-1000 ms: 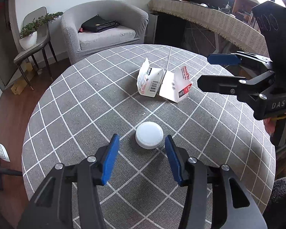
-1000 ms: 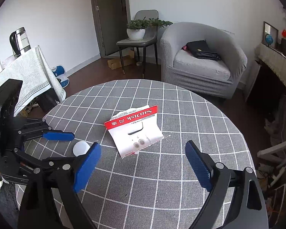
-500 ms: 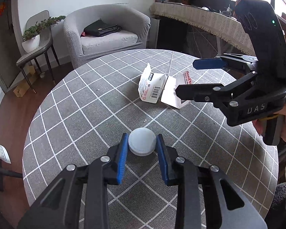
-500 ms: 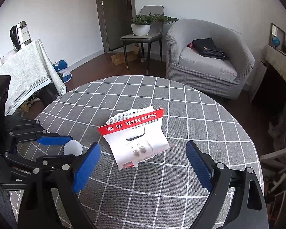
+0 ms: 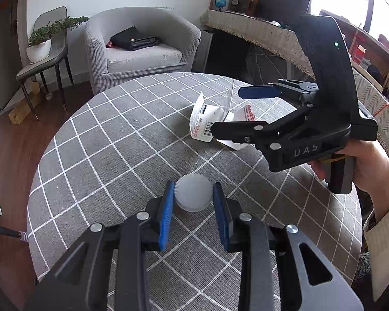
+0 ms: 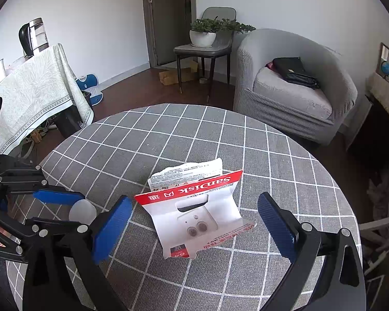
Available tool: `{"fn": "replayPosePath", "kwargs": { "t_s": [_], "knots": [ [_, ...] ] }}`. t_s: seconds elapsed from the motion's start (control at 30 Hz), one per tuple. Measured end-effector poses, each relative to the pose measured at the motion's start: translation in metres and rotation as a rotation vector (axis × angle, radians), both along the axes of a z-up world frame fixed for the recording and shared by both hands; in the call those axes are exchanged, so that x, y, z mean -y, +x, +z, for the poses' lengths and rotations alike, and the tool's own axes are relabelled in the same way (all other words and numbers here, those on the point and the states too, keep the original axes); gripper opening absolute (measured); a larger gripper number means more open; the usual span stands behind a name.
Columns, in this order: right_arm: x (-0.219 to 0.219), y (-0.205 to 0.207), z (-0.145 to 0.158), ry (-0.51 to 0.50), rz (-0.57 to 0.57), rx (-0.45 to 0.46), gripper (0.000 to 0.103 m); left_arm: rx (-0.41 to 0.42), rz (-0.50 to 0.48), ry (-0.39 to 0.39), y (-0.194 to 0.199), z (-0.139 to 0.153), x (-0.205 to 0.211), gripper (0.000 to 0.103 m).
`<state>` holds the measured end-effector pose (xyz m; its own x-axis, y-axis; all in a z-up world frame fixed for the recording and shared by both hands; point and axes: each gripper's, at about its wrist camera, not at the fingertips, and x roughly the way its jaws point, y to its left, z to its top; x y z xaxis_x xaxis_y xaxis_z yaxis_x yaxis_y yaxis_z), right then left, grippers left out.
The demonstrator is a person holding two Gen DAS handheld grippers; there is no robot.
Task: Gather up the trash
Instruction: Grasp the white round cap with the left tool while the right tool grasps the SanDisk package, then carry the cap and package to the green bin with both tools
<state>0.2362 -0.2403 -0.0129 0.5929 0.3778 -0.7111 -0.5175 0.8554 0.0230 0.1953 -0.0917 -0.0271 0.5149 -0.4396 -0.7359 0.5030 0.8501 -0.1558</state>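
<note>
In the left wrist view the left gripper [image 5: 193, 199] sits at the bottom centre of the frame, its blue pads pressed against either side of a white ribbed cap [image 5: 193, 195], which rests on the round table [image 5: 111, 155] with its grey checked cloth. The same cap [image 6: 81, 211] shows at the lower left of the right wrist view, pinched between the left gripper's blue fingers [image 6: 58, 197]. Above and right of the cap in the left wrist view lies the torn card packaging [image 5: 205, 124], white with a barcode and a red strip, standing partly folded on the cloth near the far side of the table. The right gripper [image 5: 236, 111] reaches in from the right edge of that frame, held by a hand [image 5: 370, 171] in a pale sleeve, with its fingers on either side of the packaging. In the right wrist view the right gripper [image 6: 194, 223] fills the bottom of the frame, its jaws spread wide and opening, and the packaging [image 6: 197, 217] lies between the blue pads without touching either. Beyond the table stand a grey armchair [image 6: 293, 90] with a black bag [image 6: 295, 72] on its seat and a chair carrying a potted plant [image 6: 207, 32].
</note>
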Motion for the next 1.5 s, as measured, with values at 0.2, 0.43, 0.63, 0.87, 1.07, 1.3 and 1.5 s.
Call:
{"fn": "replayPosePath", "kwargs": {
  "t_s": [0.2, 0.43, 0.63, 0.87, 1.07, 1.3, 1.5],
  "knots": [
    [-0.014, 0.006, -0.003, -0.031, 0.015, 0.017, 0.099, -0.004, 0.005, -0.014, -0.003, 0.003, -0.01, 0.032],
    [-0.017, 0.012, -0.006, -0.052, 0.003, -0.005, 0.073, 0.004, 0.007, -0.024, -0.008, 0.009, -0.02, 0.032],
    [-0.019, 0.005, -0.006, -0.021, -0.017, -0.022, 0.073, 0.025, 0.029, -0.008, -0.019, 0.016, -0.026, 0.032],
    [-0.026, -0.01, 0.0, 0.009, -0.034, -0.032, 0.073, 0.003, 0.088, -0.038, -0.03, 0.014, -0.038, 0.032],
    [-0.044, -0.029, 0.002, 0.02, -0.009, -0.037, 0.072, 0.011, 0.169, -0.052, -0.049, 0.019, -0.059, 0.032],
    [-0.06, -0.063, 0.007, 0.03, 0.025, -0.026, 0.072, 0.042, 0.235, -0.062, -0.077, 0.028, -0.079, 0.032],
    [-0.064, -0.087, 0.012, 0.056, 0.03, -0.026, 0.073, 0.051, 0.27, -0.05, -0.098, 0.027, -0.088, 0.032]
  ]
}}
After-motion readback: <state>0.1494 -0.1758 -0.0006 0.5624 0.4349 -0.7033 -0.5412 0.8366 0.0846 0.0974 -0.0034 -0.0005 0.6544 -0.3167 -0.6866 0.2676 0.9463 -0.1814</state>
